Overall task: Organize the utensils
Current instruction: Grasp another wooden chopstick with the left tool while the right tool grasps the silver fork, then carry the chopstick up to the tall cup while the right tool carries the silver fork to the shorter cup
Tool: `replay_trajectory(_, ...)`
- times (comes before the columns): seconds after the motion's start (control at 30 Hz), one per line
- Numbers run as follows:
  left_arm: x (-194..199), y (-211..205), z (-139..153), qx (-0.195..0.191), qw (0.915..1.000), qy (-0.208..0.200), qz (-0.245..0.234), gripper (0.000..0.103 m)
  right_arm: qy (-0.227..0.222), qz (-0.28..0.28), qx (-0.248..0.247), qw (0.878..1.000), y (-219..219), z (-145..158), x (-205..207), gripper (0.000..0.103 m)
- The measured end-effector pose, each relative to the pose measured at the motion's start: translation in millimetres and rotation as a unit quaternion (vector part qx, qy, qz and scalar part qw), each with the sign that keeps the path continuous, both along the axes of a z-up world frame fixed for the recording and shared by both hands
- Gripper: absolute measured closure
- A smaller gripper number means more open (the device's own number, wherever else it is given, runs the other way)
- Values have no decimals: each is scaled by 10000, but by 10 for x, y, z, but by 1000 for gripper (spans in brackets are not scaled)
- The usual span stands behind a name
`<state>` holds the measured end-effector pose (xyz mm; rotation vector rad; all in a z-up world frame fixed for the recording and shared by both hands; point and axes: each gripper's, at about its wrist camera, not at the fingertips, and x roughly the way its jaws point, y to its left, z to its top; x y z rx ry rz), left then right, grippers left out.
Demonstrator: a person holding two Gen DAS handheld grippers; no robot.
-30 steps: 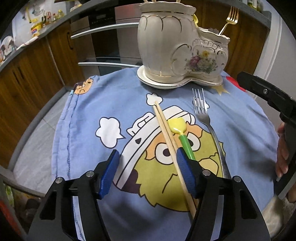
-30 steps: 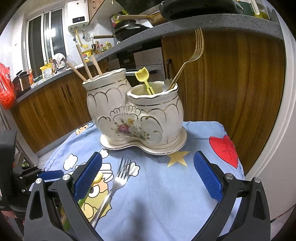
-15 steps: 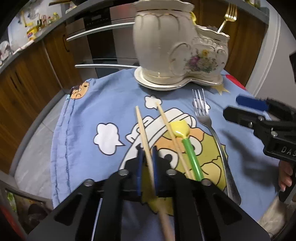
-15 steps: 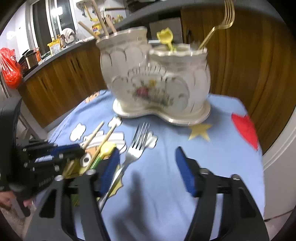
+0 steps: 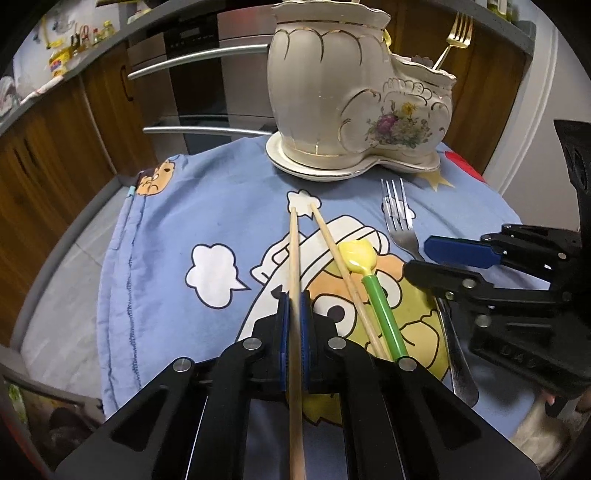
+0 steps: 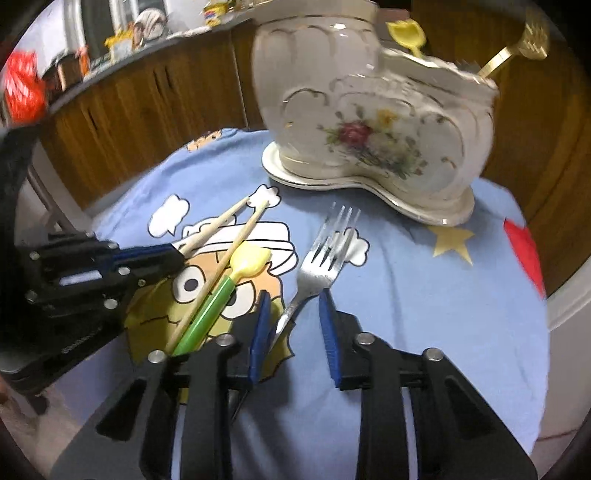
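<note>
My left gripper (image 5: 294, 299) is shut on one wooden chopstick (image 5: 294, 254). A second chopstick (image 5: 341, 266) lies on the blue cloth beside a yellow-headed green spoon (image 5: 373, 280). A silver fork (image 6: 319, 258) lies to their right; my right gripper (image 6: 293, 299) straddles its handle, jaws partly open around it, not clamped. The right gripper also shows in the left wrist view (image 5: 424, 254). The two-part ceramic utensil holder (image 5: 354, 96) stands at the back and holds a gold fork (image 5: 456, 33) and a yellow spoon (image 6: 406, 35).
The blue cartoon tablecloth (image 5: 177, 221) covers a small round table. Wooden cabinets (image 5: 51, 147) and an oven with steel handles (image 5: 199, 59) stand behind. The left gripper also shows in the right wrist view (image 6: 92, 266). The cloth has a red heart (image 6: 524, 247) at right.
My left gripper closed on one chopstick and swung it apart from the other. My right gripper came down and forward over the fork handle, its jaws narrowing.
</note>
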<state>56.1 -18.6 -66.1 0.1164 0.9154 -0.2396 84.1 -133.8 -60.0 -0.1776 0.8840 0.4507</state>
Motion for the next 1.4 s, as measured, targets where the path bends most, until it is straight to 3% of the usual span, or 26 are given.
replay_trajectory(0.27, -8, 9, 4, -32, 10000, 26, -59, 97, 72, 391, -471, 9981, -71, 42, -15, 98)
replay_trajectory(0.47, -20, -22, 1, 80, 9999, 31, -75, 97, 161, 619, -802, 9947, -225, 52, -131, 96)
replay_trajectory(0.6, 4, -107, -9, 287, 9996, -53, -41, 95, 4, 570, -855, 9947, -221, 36, -170, 93)
replay_trajectory(0.73, 12, -159, -13, 431, 9990, -115, -94, 97, -332, 593, -914, 9935, -167, 3, -236, 98)
replay_trajectory(0.9, -15, -126, 28, 245, 9994, -146, -174, 97, -431, 468, -402, 9972, -298, 50, -251, 98)
replay_trajectory(1.03, -112, -90, 212, -3, 9984, -510, -257, 97, -819, 445, 184, 9955, -513, 241, -392, 98)
replay_trajectory(1.4, -284, -151, 576, -423, 9877, -1440, -448, 97, -2229, 398, 691, 9716, -686, 613, -622, 98)
